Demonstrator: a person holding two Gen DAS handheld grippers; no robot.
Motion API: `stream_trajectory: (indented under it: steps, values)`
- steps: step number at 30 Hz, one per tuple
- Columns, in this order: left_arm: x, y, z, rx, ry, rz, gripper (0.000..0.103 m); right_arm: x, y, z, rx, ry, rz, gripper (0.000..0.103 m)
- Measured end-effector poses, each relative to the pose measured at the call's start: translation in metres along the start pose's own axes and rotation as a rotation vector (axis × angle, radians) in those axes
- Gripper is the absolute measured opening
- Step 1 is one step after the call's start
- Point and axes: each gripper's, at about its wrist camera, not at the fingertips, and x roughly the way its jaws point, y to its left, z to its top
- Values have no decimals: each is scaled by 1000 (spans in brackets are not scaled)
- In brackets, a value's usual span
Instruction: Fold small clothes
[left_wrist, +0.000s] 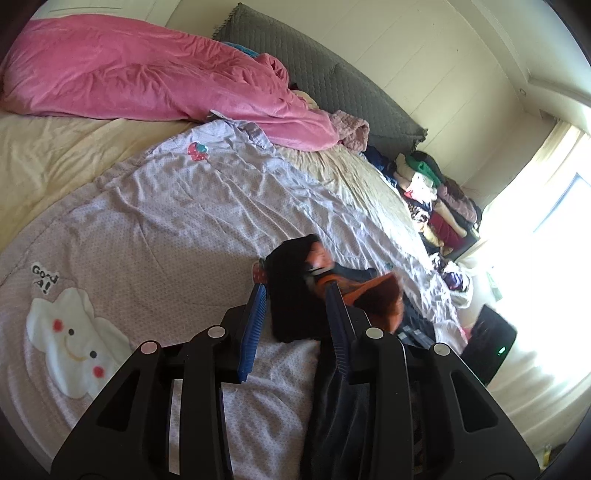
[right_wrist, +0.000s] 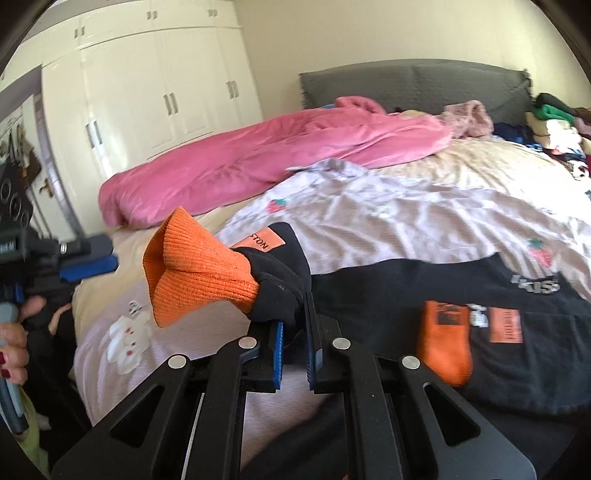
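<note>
A small black sweatshirt (right_wrist: 424, 295) with orange cuffs and orange patches lies on the lilac quilt (right_wrist: 406, 221). My right gripper (right_wrist: 295, 314) is shut on one black sleeve with an orange ribbed cuff (right_wrist: 188, 269) and holds it lifted above the quilt. In the left wrist view the black garment (left_wrist: 291, 295) lies between the spread blue pads of my left gripper (left_wrist: 297, 291), which is open. The orange cuff (left_wrist: 376, 295) shows blurred to the right of it. The left gripper also shows at the left edge of the right wrist view (right_wrist: 85, 258).
A pink duvet (left_wrist: 147, 77) lies across the far side of the bed by the grey headboard (left_wrist: 332, 77). Stacks of folded clothes (left_wrist: 436, 199) stand beside the bed near a bright window. White wardrobes (right_wrist: 155, 81) stand behind the bed.
</note>
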Motion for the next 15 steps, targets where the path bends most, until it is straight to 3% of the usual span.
stream_trajectory:
  steps: [15]
  values:
    - [71,-63,-31,118,140,-10,25,-51,-108,-2,128,-46,-182,9]
